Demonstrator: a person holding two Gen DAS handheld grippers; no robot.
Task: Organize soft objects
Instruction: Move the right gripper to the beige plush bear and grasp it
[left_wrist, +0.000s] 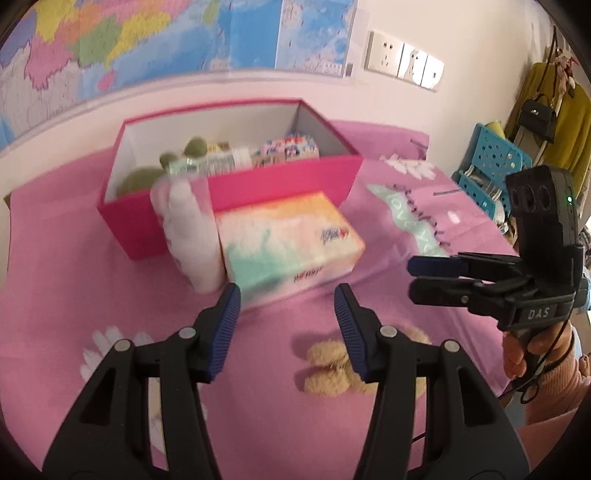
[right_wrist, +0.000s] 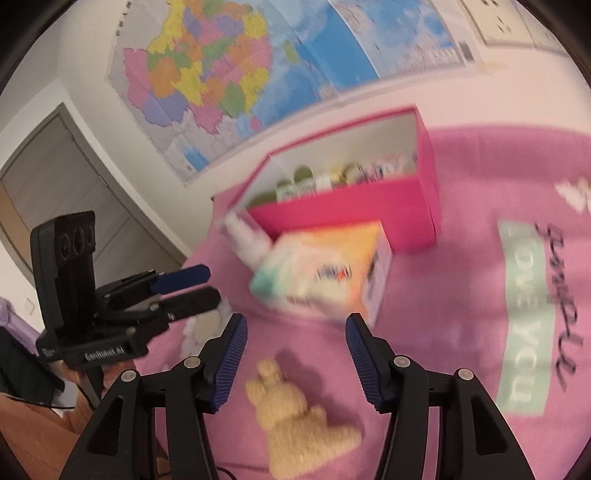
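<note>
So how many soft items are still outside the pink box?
3: tissue pack and white plush against the pink box front, tan plush nearer on the cloth. Others may be hidden.

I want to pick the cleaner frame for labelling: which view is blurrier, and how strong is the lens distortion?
Right wrist view: heavy motion blur, smearing the tissue pack and pink box. Left wrist view: sharper, box contents readable, only the plush toy soft. Both: strong fisheye bending, dark corners.

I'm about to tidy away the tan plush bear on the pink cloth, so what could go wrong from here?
1. The tan plush bear lies between both open grippers, left gripper and right gripper, so they might collide.
2. The pastel tissue pack leans against the pink cardboard box, blocking its front.
3. The box looks already crowded.
</note>
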